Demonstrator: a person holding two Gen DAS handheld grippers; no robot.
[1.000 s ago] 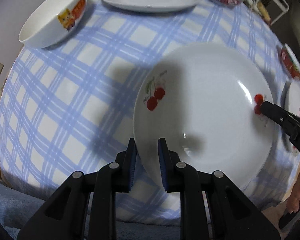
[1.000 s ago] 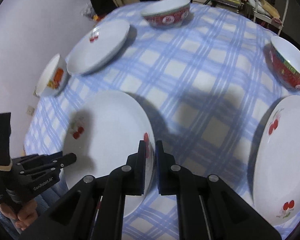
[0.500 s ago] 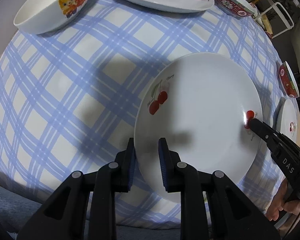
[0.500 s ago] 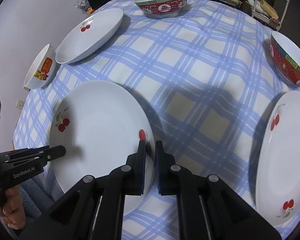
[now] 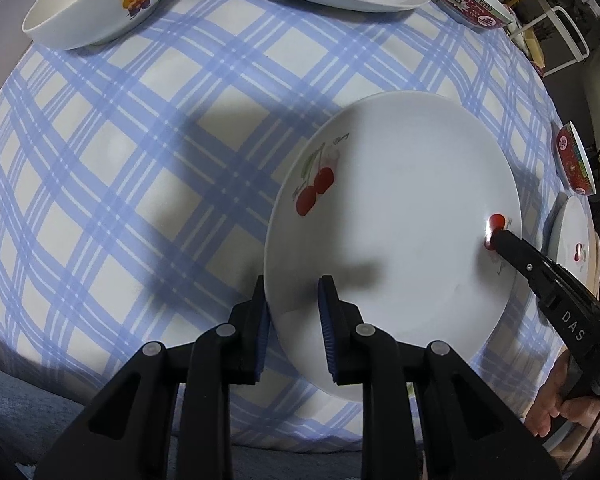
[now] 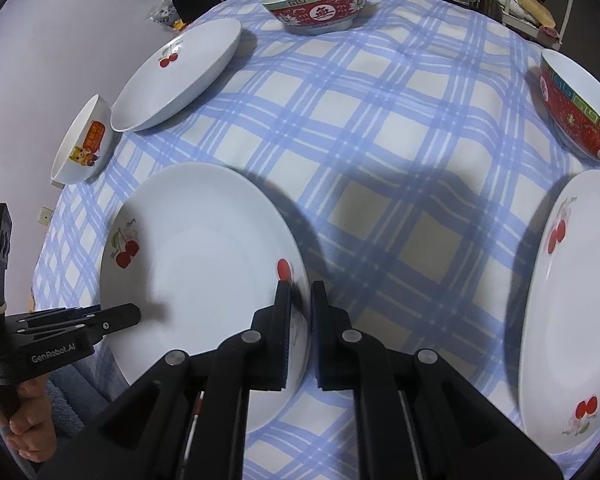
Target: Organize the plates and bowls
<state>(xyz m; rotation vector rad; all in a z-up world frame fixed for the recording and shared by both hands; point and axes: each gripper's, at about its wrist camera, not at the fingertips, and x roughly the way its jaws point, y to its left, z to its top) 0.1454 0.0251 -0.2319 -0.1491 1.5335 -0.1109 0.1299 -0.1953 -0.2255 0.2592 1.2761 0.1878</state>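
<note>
Compared with one second ago, the held cherry plate [image 5: 400, 216] sits flatter and lower over the checked tablecloth [image 5: 140, 128], and both cameras have closed in on the table; the far dishes now sit higher in each view. Both grips are unchanged.

The left gripper [image 5: 292, 304] clamps the plate's rim at the plate's 7 o'clock edge in the left wrist view, one finger under the rim and one on top. The right gripper [image 6: 298, 300] clamps the opposite rim, jaws narrow, just below a red cherry mark. Each gripper tip is visible in the other camera.

Count, right wrist view:
- Plates: three. The held cherry plate [image 6: 204, 256] at 8 o'clock; a second plate [image 6: 572, 304] at 4 o'clock on the cloth; a third plate [image 6: 180, 72] at 11 o'clock.
- Bowls: three. A white cartoon bowl [image 6: 84, 144] at 10 o'clock, just beside the third plate; a red patterned bowl [image 6: 320, 4] at 12 o'clock; another red bowl [image 6: 572, 104] at 2 o'clock.
</note>
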